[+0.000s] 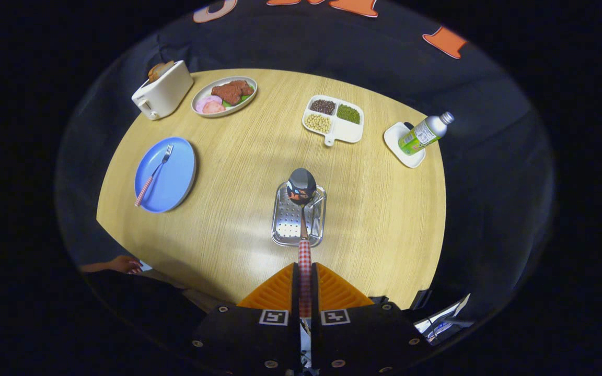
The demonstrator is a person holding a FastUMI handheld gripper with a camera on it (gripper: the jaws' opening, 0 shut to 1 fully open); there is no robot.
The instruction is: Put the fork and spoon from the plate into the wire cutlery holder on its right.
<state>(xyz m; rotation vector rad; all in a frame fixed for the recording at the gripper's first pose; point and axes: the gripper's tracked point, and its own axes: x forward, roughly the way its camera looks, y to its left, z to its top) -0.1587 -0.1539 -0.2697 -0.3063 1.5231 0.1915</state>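
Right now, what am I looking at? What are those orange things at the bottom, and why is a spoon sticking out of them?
The orange things are the two fingers of a gripper, a grabbing tool a person holds. A camera rides on it and looks forward over a round wooden table. The fingers pinch the checked handle of a spoon, held above a shiny metal cutlery holder. On the left, a fork lies on a blue plate. Farther back are a toaster, a plate of food, a tray of beans and a bottle on a small white dish.
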